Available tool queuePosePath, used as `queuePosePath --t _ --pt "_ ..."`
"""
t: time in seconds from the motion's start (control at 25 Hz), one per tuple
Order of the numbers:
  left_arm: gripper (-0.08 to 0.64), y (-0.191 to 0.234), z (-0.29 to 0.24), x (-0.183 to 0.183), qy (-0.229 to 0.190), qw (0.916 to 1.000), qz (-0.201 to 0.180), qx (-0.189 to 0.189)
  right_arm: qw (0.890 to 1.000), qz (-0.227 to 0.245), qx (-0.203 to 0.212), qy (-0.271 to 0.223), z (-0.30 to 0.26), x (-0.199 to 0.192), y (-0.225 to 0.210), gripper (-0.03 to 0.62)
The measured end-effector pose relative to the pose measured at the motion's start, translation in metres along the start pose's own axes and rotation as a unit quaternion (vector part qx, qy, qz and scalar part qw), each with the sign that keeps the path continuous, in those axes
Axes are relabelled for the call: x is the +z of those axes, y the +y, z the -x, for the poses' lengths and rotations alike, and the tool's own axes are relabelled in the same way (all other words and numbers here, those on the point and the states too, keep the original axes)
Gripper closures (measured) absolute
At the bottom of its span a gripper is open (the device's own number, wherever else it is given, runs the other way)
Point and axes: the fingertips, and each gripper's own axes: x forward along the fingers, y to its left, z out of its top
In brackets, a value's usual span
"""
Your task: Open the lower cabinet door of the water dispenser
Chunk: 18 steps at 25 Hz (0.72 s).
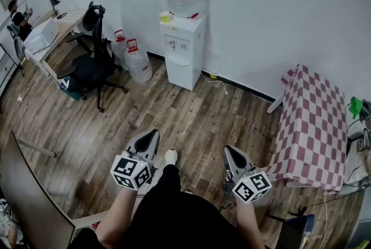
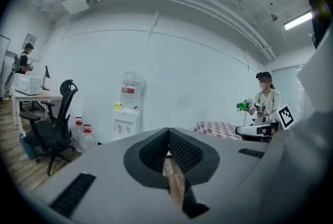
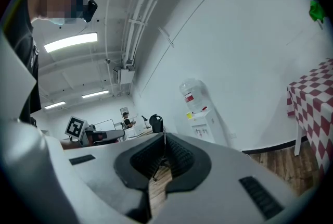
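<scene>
White water dispenser [image 1: 183, 48] stands against the wall with its lower cabinet door [image 1: 182, 74] closed, two water jugs [image 1: 134, 58] just beside it, and left gripper [image 1: 152, 136] and right gripper [image 1: 230, 153] well apart from it, jaws pressed together, empty.

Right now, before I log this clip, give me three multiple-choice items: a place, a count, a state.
1. Where do the spare water jugs stand in the head view?
A. On the floor, left of the water dispenser
B. On the checked table
C. On the desk
2. How many spare water jugs are there?
A. One
B. Two
C. Four
3. How do the jaws of the left gripper and the right gripper stand?
A. Shut, empty
B. Shut on a handle
C. Wide open
Answers: 1 A, they sit on the boards beside the dispenser; 2 B, two red caps show; 3 A, each gripper view shows pads together.
</scene>
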Motion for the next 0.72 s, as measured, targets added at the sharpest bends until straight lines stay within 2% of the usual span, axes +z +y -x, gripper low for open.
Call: queuePosePath --t 0.4,0.56,0.72 --pt "0.547 0.042 -0.066 0.007 0.016 0.9998 0.002 -0.014 1.0 0.004 -0.016 0.006 -0.062 0.011 -0.035 0.569" --pt "0.547 0.069 -0.079 0.005 0.015 0.9996 0.009 -0.024 1.0 0.015 -0.026 0.007 -0.083 0.01 -0.032 0.569" --pt "0.546 0.105 -0.131 0.018 0.024 0.9992 0.014 -0.028 0.999 0.013 -0.031 0.016 -0.141 0.028 -0.06 0.569"
